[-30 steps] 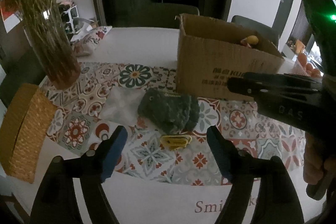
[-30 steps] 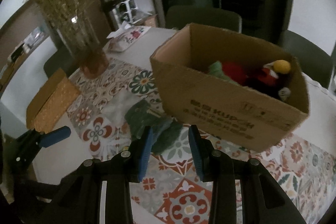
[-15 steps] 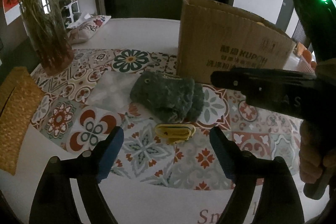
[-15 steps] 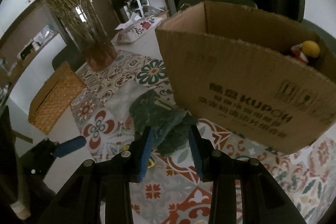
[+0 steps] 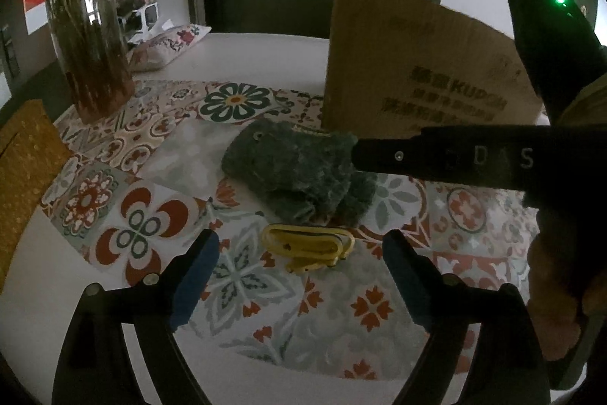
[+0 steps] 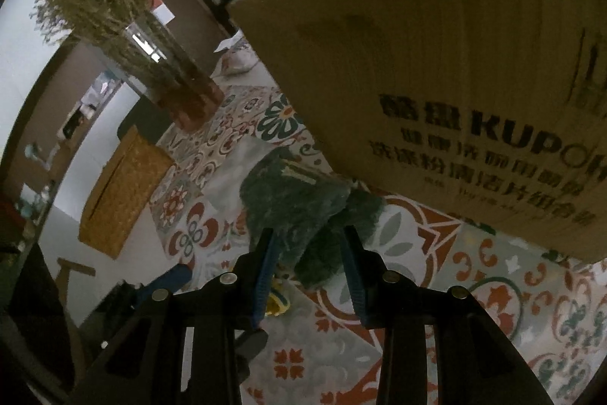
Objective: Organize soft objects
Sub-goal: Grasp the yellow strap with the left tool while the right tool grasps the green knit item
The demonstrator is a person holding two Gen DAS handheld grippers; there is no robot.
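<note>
The left gripper (image 5: 299,276) fingers were opening over the yellow strap (image 5: 307,247), while the right gripper (image 6: 309,266) fingers were held parted, empty, around the grey plush (image 6: 296,200) for boxing.

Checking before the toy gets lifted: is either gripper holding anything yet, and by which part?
Nothing is held. The left gripper is opening over the yellow strap; the right gripper has the green plush toy's near edge between its jaws, ungripped.

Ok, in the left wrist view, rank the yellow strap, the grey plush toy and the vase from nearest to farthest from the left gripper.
1. Yellow strap: just ahead of the left gripper, centred.
2. Grey plush toy: behind the strap, beside the cardboard box.
3. Vase: far left, at the back.
</note>
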